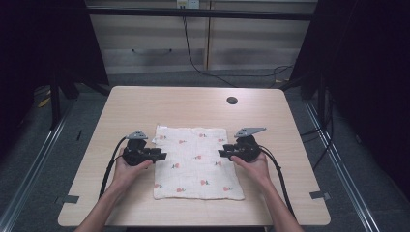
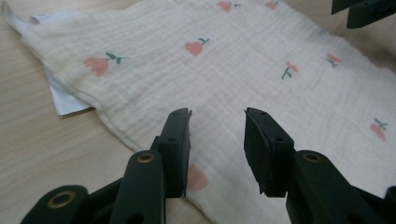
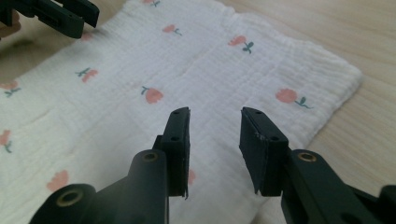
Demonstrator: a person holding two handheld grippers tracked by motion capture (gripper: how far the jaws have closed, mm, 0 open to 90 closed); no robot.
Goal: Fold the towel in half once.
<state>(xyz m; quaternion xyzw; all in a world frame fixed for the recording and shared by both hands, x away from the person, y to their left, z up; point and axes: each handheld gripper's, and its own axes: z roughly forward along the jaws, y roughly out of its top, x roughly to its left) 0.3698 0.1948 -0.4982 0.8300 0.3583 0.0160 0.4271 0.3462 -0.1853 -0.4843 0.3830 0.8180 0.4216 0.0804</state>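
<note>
One flower-print cloth (image 1: 197, 163), one wooden table (image 1: 145, 104), two grippers, left (image 1: 162, 155) and right (image 1: 223, 153)

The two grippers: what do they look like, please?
The left gripper and right gripper are black, each with two flat jaws, brass-coloured rivets, a grey three-cornered plate on top and a black cable. The forearms are bare, without sleeves.
</note>
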